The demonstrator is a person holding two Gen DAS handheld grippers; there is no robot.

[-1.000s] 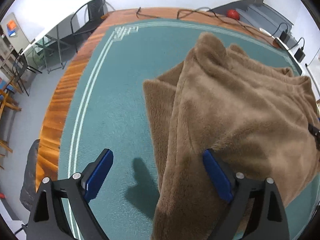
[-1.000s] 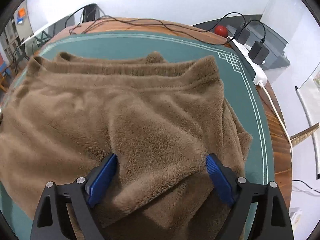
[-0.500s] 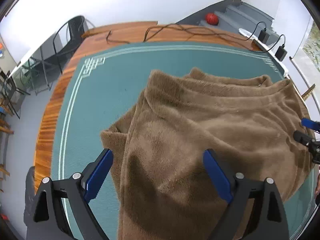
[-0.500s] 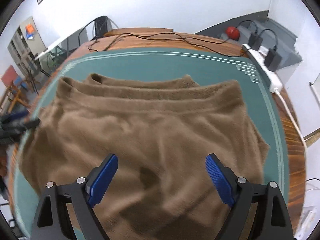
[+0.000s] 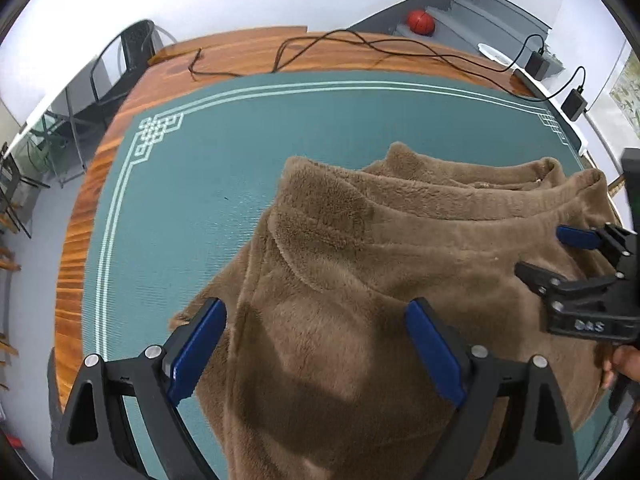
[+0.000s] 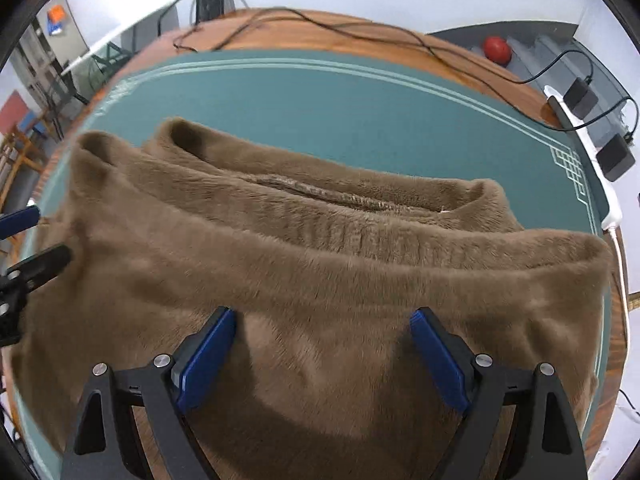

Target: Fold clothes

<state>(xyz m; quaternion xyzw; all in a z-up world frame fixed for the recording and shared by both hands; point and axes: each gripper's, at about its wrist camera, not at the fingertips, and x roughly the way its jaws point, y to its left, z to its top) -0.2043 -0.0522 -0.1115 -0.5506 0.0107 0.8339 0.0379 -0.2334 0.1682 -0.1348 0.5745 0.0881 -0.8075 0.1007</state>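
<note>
A brown fleece garment (image 5: 400, 264) lies folded on the teal mat (image 5: 224, 160), its ribbed band (image 6: 360, 236) along the far side. My left gripper (image 5: 316, 344) hovers open over the garment's left part; its left finger is over the cloth's edge. My right gripper (image 6: 324, 352) stands open over the garment's right half, and no cloth is pinched between its pads. Each gripper shows in the other's view: the right gripper (image 5: 556, 256) at the right edge, the left gripper (image 6: 30, 240) at the left edge. A hand (image 5: 624, 364) holds the right one.
The mat covers a wooden table (image 5: 76, 240). Black cables (image 5: 360, 44) trail across its far edge. A white power strip (image 6: 588, 152) with black adapters (image 6: 616, 156) runs along the right edge. A red ball (image 6: 497, 49) sits on grey steps, and a chair (image 5: 120, 68) stands far left.
Both grippers have slid across the garment. The left one moved right, from the bare mat to over the cloth. The right one came closer to the ribbed band and entered the left view.
</note>
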